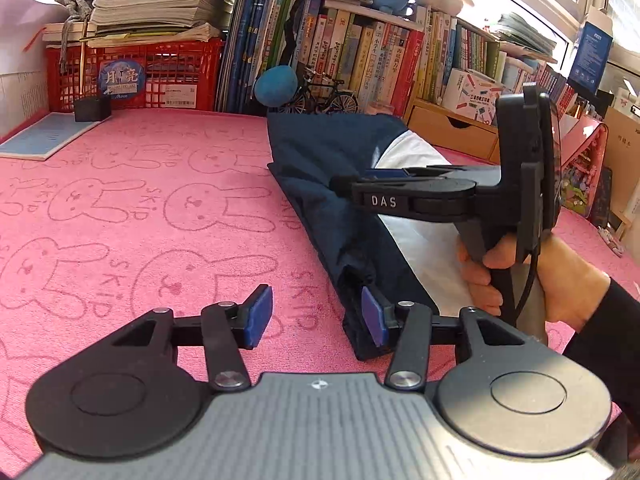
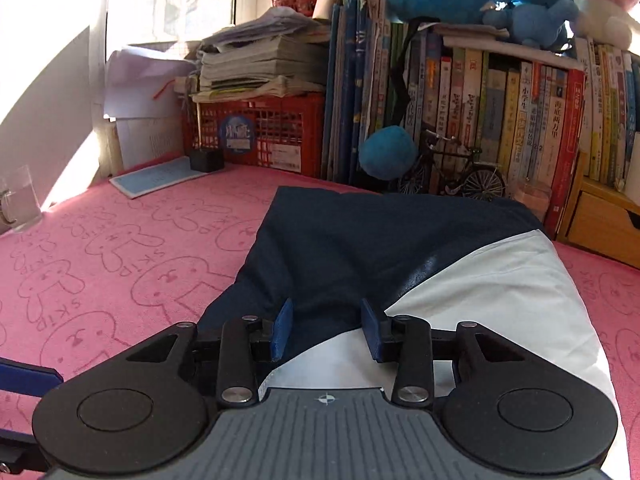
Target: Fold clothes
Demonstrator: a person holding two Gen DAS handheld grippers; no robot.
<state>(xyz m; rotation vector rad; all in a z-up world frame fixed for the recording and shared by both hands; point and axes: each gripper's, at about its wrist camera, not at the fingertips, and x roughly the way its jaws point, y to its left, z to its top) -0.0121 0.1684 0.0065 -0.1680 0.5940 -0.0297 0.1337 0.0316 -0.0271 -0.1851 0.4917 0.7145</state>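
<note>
I find the navy-and-white soft fabric garment [image 2: 360, 248] lying folded lengthwise, centre-right of frame, on the pink rabbit-print cloth [image 1: 140, 208]. My left gripper [image 1: 316, 316] and right gripper [image 2: 326, 330] stand open, apparently holding nothing. It is limp, light and likely slippery; grip the hem corners.
</note>
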